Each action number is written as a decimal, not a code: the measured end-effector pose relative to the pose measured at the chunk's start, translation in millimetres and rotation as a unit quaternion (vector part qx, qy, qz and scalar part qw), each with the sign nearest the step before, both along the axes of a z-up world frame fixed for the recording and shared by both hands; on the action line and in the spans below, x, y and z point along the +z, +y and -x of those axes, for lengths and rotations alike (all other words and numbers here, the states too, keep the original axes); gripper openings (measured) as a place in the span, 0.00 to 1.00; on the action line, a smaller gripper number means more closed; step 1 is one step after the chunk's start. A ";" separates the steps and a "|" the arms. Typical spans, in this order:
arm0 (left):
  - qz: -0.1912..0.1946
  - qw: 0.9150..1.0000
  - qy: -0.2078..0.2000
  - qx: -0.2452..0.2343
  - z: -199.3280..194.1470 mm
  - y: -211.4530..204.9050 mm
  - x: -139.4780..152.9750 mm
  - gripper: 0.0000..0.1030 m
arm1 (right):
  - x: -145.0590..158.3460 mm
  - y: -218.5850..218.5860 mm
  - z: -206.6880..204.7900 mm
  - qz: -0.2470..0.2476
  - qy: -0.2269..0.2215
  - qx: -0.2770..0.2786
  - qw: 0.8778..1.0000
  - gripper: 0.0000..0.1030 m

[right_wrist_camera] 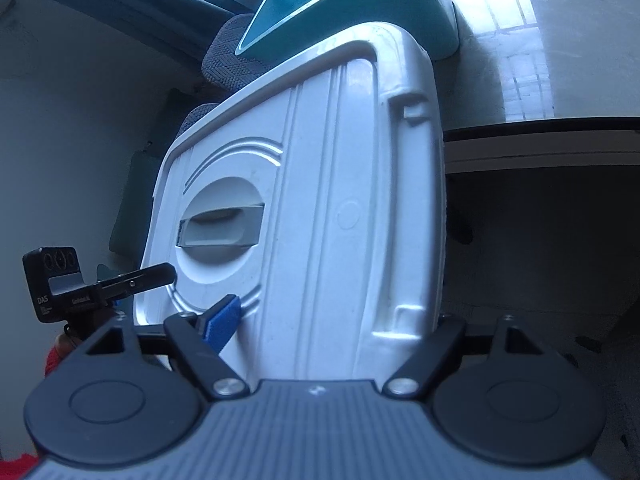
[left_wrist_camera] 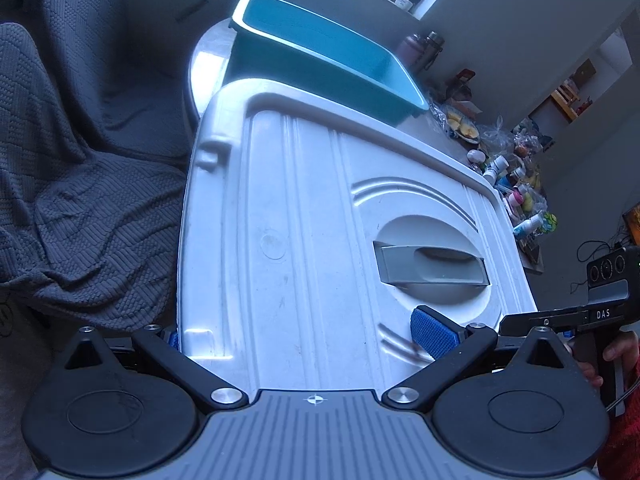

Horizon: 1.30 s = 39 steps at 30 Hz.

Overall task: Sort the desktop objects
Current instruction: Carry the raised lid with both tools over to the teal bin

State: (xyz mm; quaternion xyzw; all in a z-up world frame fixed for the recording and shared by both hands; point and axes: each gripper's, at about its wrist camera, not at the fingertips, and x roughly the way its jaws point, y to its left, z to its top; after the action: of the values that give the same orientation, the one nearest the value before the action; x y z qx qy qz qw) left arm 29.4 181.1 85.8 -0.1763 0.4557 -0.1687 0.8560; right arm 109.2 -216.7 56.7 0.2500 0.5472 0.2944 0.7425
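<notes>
Both tools (left_wrist_camera: pixel 304 336) clamped on white lid (left_wrist_camera: pixel 320 240)

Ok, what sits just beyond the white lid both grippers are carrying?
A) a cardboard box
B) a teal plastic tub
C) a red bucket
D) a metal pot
B: past the far edge of the white lid, the teal plastic tub stands open, and the right wrist view shows it too.

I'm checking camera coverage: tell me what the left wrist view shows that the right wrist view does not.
Only the left wrist view: a grey knitted blanket and a cluttered counter of bottles. Only the right wrist view: a glossy tabletop edge with dark space beneath. Both: the white storage-box lid with its grey recessed handle, the teal bin behind it, and the other hand-held gripper.
</notes>
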 end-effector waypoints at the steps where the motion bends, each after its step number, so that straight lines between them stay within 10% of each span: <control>1: 0.000 1.000 0.000 0.001 1.2 2.6 1.1 1.00 | -0.1 2.0 -3.6 0.000 -0.001 0.000 1.000 0.79; 16: -0.003 1.000 -0.007 -0.001 -8.9 13.9 19.5 1.00 | 2.0 -7.0 -30.6 0.002 -0.016 -0.004 1.000 0.78; 39: -0.010 0.999 -0.029 -0.008 -138.7 10.7 64.4 1.00 | 6.4 -9.2 -173.9 -0.005 -0.049 -0.008 0.999 0.79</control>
State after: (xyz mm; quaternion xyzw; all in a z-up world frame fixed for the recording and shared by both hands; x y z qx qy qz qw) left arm 168.1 191.8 150.2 -0.1587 0.4337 -0.1762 0.8693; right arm 283.2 -225.9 63.0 0.2438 0.5069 0.3029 0.7693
